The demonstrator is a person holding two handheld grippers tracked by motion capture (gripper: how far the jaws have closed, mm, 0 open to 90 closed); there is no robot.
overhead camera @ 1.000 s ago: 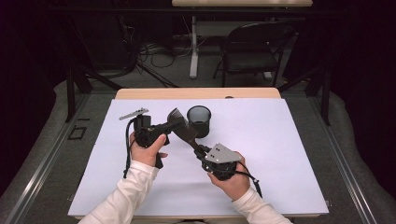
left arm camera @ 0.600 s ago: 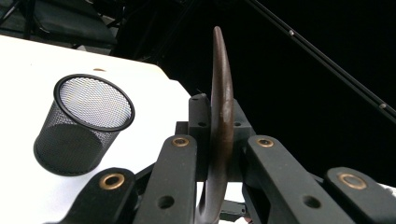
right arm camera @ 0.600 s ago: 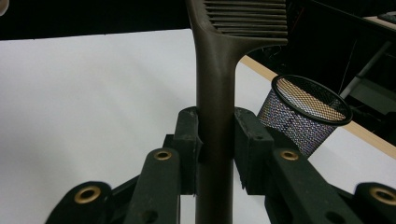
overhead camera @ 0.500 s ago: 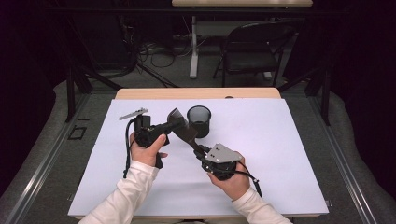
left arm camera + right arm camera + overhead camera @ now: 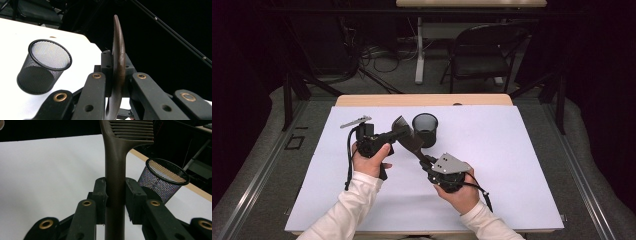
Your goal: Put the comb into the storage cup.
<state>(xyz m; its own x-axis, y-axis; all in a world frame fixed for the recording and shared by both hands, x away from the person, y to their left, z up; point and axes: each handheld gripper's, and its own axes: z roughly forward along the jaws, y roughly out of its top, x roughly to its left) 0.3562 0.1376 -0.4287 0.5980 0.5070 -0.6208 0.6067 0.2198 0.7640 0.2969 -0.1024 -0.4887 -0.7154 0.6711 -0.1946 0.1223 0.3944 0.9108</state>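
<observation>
Unmarked brown spatula (image 5: 116, 157) beside plain mesh cup (image 5: 163, 180).

A dark brown slotted spatula (image 5: 117, 157), a black mesh cup (image 5: 425, 128), a white table cover (image 5: 512, 165)

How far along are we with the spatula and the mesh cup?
Done: the slotted spatula is off the table, both grippers shut on it, left gripper at the blade, right gripper on the handle. In hand: it hangs beside the mesh cup. Left, probably: standing it in the cup, which looks empty.
</observation>
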